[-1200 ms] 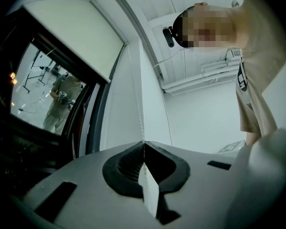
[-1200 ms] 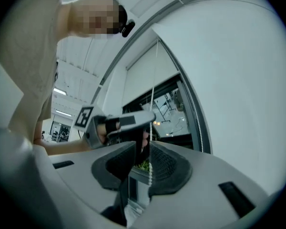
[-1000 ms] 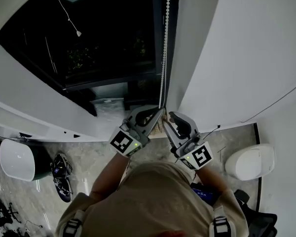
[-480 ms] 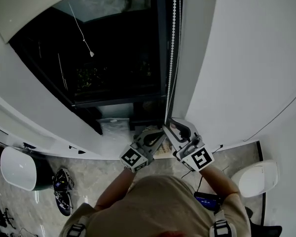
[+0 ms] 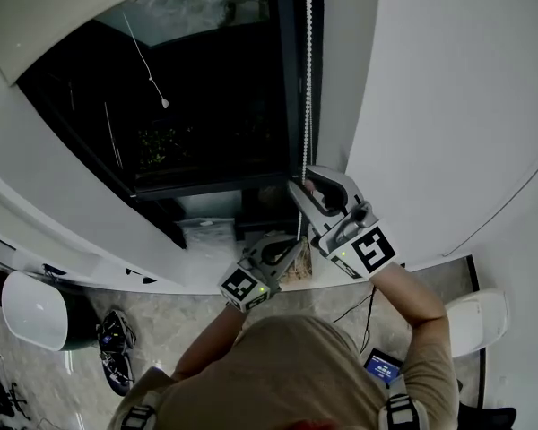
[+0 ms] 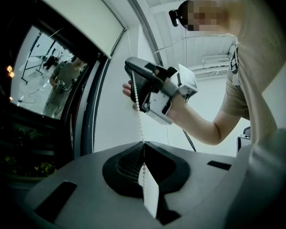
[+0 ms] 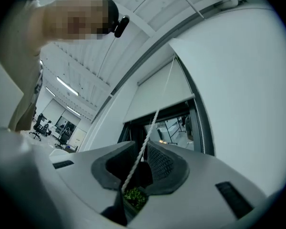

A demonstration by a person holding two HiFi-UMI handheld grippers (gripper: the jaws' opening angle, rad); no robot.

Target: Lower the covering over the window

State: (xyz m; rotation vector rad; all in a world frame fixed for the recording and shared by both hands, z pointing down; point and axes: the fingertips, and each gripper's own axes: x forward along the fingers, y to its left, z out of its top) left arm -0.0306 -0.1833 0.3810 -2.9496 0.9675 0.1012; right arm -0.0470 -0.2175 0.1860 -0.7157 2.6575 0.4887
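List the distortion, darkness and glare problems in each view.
Head view: strong fisheye curves the white wall; the window is almost black. Left gripper view: dark vignetted corners, bead chain sharp. Right gripper view: round vignette, bright ceiling strip lights, chain sharp.

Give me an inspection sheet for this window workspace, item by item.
Surface: pale stone floor.
Job's things: roller blind high, dark window mostly uncovered; bead chain hangs at its right edge.
Clutter: white rounded object and what look like shoes on floor.
Grippers: left gripper shut on bead chain; right gripper higher, jaws just closing, apart, chain between.
Cables: thin dark cable below right forearm.
Surroundings: white wall right of window.
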